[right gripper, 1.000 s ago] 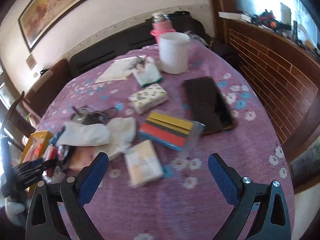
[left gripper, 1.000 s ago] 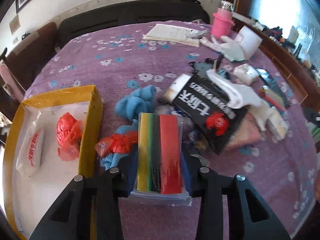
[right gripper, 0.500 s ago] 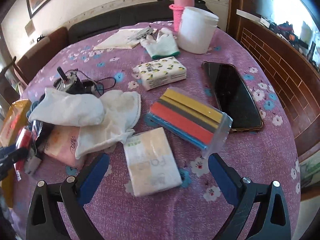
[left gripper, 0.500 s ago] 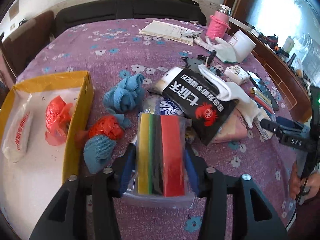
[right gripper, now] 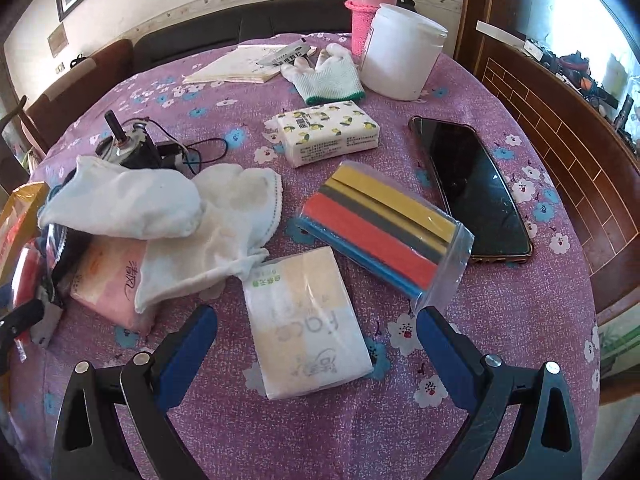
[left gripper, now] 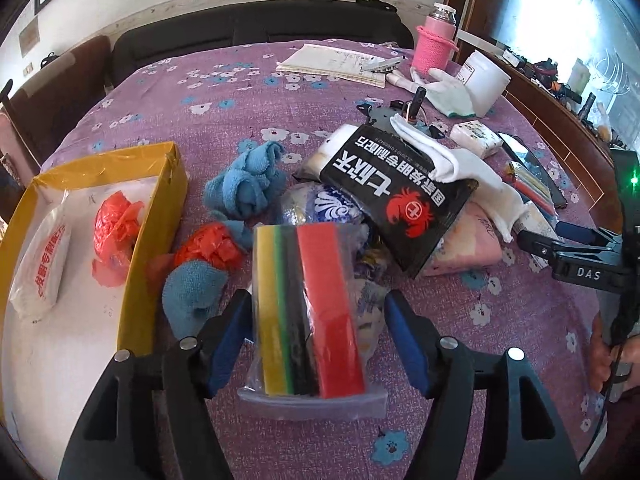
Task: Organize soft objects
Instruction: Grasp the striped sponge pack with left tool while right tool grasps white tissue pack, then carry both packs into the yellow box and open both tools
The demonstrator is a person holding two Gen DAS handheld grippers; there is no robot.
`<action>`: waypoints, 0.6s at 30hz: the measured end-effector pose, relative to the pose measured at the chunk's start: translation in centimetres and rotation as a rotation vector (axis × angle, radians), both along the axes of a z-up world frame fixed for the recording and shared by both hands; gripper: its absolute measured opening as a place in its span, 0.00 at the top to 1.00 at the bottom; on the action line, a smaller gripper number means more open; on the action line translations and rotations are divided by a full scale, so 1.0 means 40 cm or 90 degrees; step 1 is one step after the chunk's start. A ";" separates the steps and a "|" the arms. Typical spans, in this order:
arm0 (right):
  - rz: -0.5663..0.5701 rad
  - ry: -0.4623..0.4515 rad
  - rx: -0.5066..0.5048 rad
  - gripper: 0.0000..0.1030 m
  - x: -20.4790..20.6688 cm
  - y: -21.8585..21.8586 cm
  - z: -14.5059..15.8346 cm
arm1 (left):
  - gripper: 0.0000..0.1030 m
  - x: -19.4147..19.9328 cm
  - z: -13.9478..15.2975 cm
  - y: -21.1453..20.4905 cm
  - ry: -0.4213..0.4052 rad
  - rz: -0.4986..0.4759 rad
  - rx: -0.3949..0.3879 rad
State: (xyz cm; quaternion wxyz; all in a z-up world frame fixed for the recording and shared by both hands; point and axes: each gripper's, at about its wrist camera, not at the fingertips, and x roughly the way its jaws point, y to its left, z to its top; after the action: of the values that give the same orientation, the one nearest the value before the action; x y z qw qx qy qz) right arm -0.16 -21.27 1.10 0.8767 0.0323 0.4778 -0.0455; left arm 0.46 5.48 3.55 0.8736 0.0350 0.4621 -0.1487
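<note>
Yellow box (left gripper: 132, 276): far left of left wrist view, on the worktop (left gripper: 224, 80) with its purple flowered cloth; holds a white packet (left gripper: 42, 264) and a crumpled red plastic bag (left gripper: 116, 232).
Blue cloths (left gripper: 246, 184): just right of the box, a second red bag (left gripper: 210, 248) between them.
Left gripper (left gripper: 318, 332): jaws opening; the bagged sponge pack (left gripper: 312, 312) lies between the blue pads, left pad close to the bag, right pad clear of it.
Black snack bag (left gripper: 396, 196): right of the sponges, leaning on a pink tissue pack (left gripper: 468, 248), white glove (left gripper: 460, 168) draped over it.
Right gripper (right gripper: 316, 340): spread wide, holding nothing; a soft tissue pack (right gripper: 306, 320) lies on the cloth between its pads, untouched.
Second sponge pack (right gripper: 384, 232): just right of and beyond that tissue pack, beside a phone (right gripper: 472, 188).
Lemon-print tissue pack (right gripper: 328, 132): farther back, near a knit glove (right gripper: 328, 76) and a white jar (right gripper: 402, 52).
</note>
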 end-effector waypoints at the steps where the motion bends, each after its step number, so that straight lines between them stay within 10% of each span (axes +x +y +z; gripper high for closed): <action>1: 0.001 0.001 -0.007 0.09 0.001 0.003 -0.003 | 0.44 -0.005 0.000 0.000 -0.004 0.003 0.007; 5: 0.005 -0.001 -0.014 0.51 -0.006 0.011 0.004 | 0.63 -0.035 0.015 0.006 -0.017 0.004 0.006; 18: 0.014 -0.035 -0.001 0.52 -0.130 0.026 0.071 | 0.62 -0.160 0.100 0.068 -0.083 0.052 0.004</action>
State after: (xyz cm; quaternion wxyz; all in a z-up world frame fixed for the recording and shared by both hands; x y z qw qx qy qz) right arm -5.35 -20.24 3.95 0.8898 0.0272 0.4541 -0.0353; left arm -5.94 8.20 7.53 0.9070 0.0290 0.4057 -0.1090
